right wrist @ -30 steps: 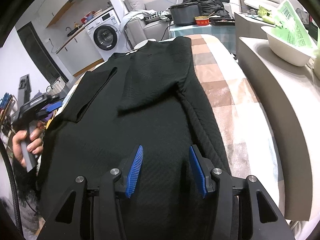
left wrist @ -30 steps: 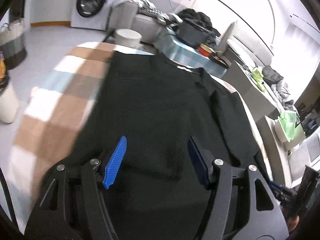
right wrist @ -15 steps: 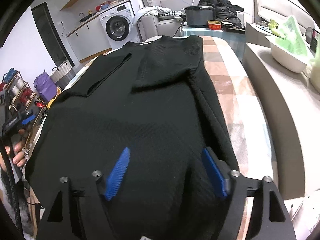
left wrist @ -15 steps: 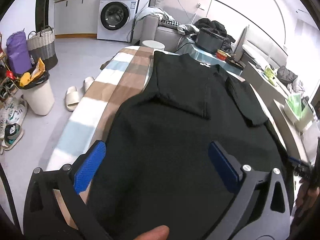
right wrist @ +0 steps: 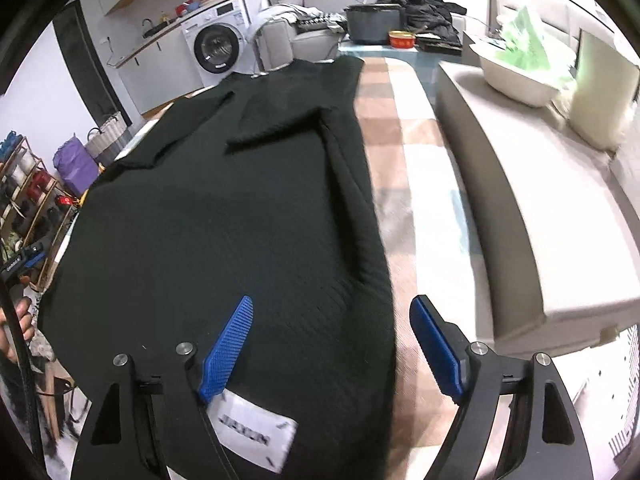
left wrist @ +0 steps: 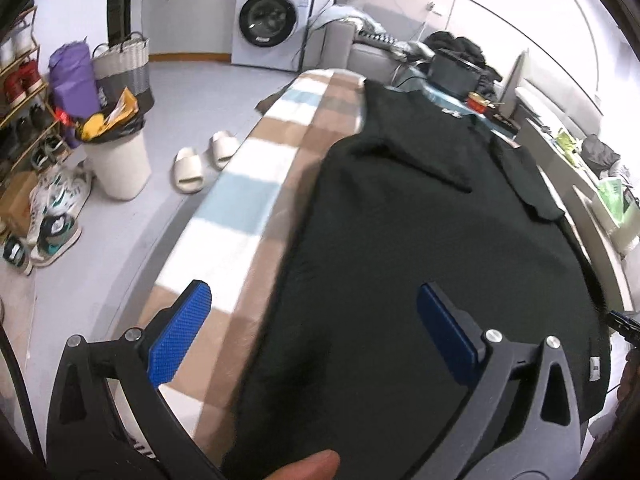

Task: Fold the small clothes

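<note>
- Checked blanket (left wrist: 256, 184): covers the table, landmark for all below.
- Black garment (left wrist: 440, 248): flat on blanket, both sleeves folded in, white label (right wrist: 256, 436) at near hem.
- Left gripper (left wrist: 316, 328): over garment's left edge & blanket, jaws wide apart, nothing pinched.
- Right gripper (right wrist: 332, 340): over garment's right hem edge & blanket, jaws just opened more; cloth lies under, pads not pressing.

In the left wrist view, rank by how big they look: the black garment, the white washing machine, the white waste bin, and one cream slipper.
Largest to smallest as they appear:
1. black garment
2. white washing machine
3. white waste bin, close to the washer; nearness makes this unsure
4. cream slipper
</note>
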`<state>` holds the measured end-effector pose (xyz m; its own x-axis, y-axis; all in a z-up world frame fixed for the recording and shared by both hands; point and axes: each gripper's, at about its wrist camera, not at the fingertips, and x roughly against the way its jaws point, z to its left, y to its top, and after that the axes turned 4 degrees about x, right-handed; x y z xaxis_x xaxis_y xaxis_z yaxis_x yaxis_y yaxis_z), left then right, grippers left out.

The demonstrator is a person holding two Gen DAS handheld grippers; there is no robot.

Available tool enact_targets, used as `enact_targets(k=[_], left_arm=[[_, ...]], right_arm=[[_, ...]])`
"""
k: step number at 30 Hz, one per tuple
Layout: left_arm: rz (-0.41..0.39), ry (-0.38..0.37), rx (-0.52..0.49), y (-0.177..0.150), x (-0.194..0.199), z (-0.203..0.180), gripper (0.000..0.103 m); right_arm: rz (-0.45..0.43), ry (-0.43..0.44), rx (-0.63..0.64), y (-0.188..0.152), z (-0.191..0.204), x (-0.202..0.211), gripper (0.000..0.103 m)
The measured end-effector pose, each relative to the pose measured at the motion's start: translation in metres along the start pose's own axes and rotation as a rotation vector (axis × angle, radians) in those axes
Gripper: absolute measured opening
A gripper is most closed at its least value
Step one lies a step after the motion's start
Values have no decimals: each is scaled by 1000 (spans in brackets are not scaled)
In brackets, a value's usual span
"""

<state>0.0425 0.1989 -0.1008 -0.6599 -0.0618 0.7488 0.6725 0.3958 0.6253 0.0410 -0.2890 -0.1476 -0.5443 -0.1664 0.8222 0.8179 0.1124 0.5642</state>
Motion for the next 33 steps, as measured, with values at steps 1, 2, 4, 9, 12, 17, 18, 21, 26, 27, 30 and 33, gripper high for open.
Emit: enact_targets(k=[1, 2, 4, 9, 12, 17, 18, 21, 26, 27, 30, 33], left_arm=[[6, 2, 2, 0, -2, 2, 98], [21, 2, 2, -2, -5, 5, 92], [51, 9, 10, -1, -13, 9, 81], [98, 22, 7, -2, -30, 13, 49], [77, 59, -33, 2, -37, 7, 29], [90, 25, -37, 11, -49, 2, 6], [94, 24, -41, 14, -52, 0, 5], [102, 17, -46, 22, -59, -6, 4], [92, -10, -17, 44, -73, -11, 4], [89, -12, -4, 48, -75, -11, 4], [109, -11, 14, 53, -79, -11, 5], [145, -36, -7, 49, -73, -12, 14]], right_arm=[[-4, -9, -5, -1, -3, -2, 82], [-12, -10, -10, -1, -5, -5, 82], [-8, -13, -27, 0, -9, -11, 77], [11, -17, 25, 6, -1, -24, 27], [-8, -36, 45, 11, -1, -26, 11], [-51, -42, 23, 25, -10, -28, 5], [-60, -45, 19, 27, -11, -28, 5], [-85, -62, 4, 38, -15, -33, 5], [-126, -63, -65, 63, -28, -35, 5], [-134, -59, -82, 67, -31, -36, 5], [-124, -9, -128, 73, -37, -36, 9], [-102, 20, -128, 65, -37, -26, 28]])
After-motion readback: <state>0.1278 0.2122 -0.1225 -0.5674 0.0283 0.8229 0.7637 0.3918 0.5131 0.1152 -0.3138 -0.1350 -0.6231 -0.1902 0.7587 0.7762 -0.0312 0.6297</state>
